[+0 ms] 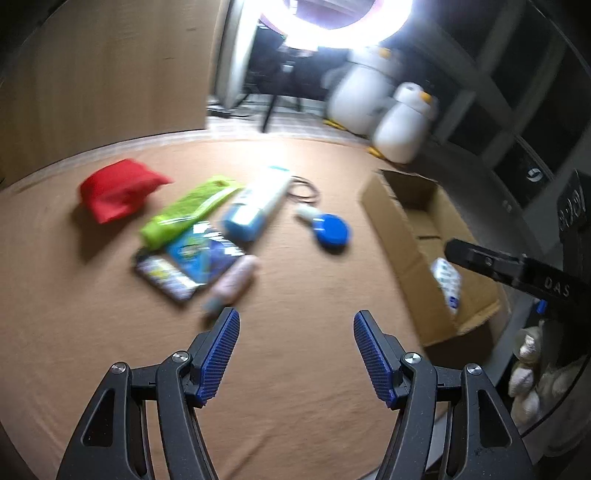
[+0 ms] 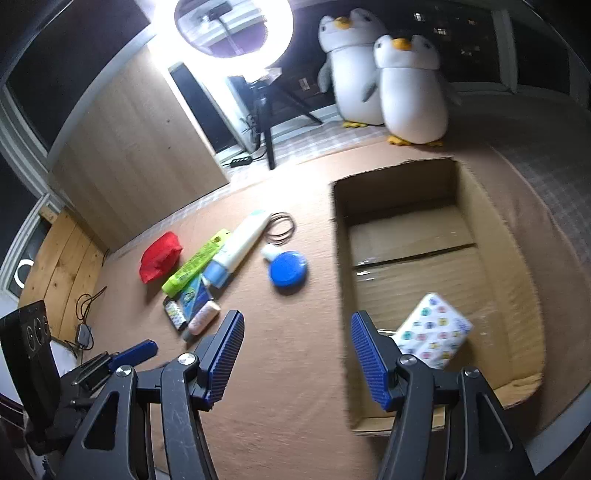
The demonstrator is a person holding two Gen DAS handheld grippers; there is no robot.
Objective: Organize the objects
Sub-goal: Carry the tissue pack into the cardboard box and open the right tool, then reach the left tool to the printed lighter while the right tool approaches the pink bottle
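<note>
Left gripper low centre of its view, jaws spread wide, nothing btwn them, just bare tan mat under the blue pads. Right gripper same story in its view: jaws apart, empty, its right finger over the near-left wall of the cardboard box.

Just ahead of the left gripper, centre-left: pink tube touching a dark printed packet and a blue packet. Beyond those, a green pouch and a white-and-blue tube side by side, red pouch apart at upper left. Blue round case sits alone mid-frame, thin dark loop behind it. Nothing blocks the way to the pile.

Box lies open at right; inside, near corner, a white patterned pack, tilted. Rest of box floor bare.

Mat covers a floor-level surface; wood panel upper left, ring light top centre blowing out the top, two plush penguins upper right, tripod legs btwn.

Left view motion-blurred, so labels unreadable. Right gripper's body cuts in at that view's right edge, and a pale lumpy thing lower right is too dim to ID.
</note>
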